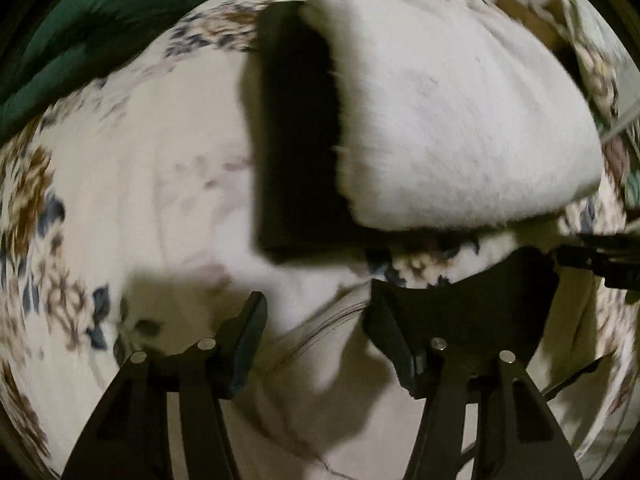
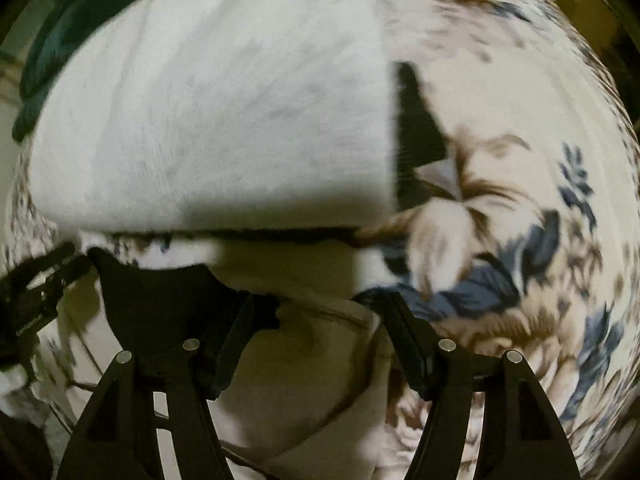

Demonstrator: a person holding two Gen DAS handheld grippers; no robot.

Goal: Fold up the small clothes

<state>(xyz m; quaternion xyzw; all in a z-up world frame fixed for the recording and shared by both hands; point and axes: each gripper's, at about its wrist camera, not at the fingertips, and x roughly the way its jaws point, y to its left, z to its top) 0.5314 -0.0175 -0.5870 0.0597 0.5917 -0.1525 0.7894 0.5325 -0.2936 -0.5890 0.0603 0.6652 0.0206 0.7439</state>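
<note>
A folded white fuzzy garment lies on the floral bedspread, on top of a black folded piece that sticks out at its left and near edge. In the right wrist view the white garment fills the upper left, with the black piece showing at its right. My left gripper is open and empty, just short of the pile. My right gripper is open and empty, also near the pile's front edge. Both views are motion-blurred.
A dark green cloth lies at the far left, also shown in the right wrist view. The right gripper's body shows at the left view's right edge; the left gripper's body shows at the right view's left edge.
</note>
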